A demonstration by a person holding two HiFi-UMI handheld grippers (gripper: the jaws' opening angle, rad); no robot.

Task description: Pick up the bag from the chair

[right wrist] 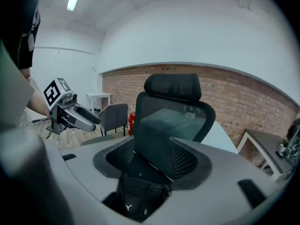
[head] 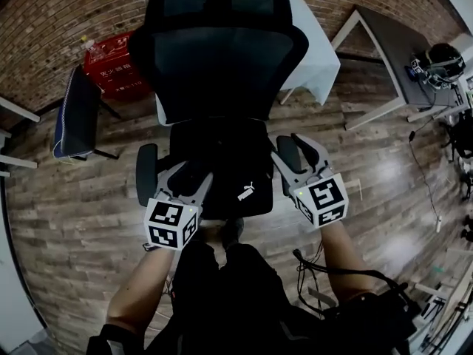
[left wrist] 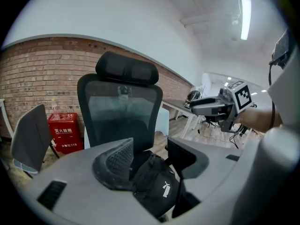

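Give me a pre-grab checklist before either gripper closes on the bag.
1. Bag lying on the chair seat: ok.
2. Left gripper jaws apart, gripping nothing: ok.
3. Right gripper jaws apart, gripping nothing: ok.
4. Bag lined up ahead between each gripper's jaws: ok, in both gripper views.
5. Pads on the bag: not ok, none presses on it yet.
6. Handle or strap to take: cannot tell, black on black.
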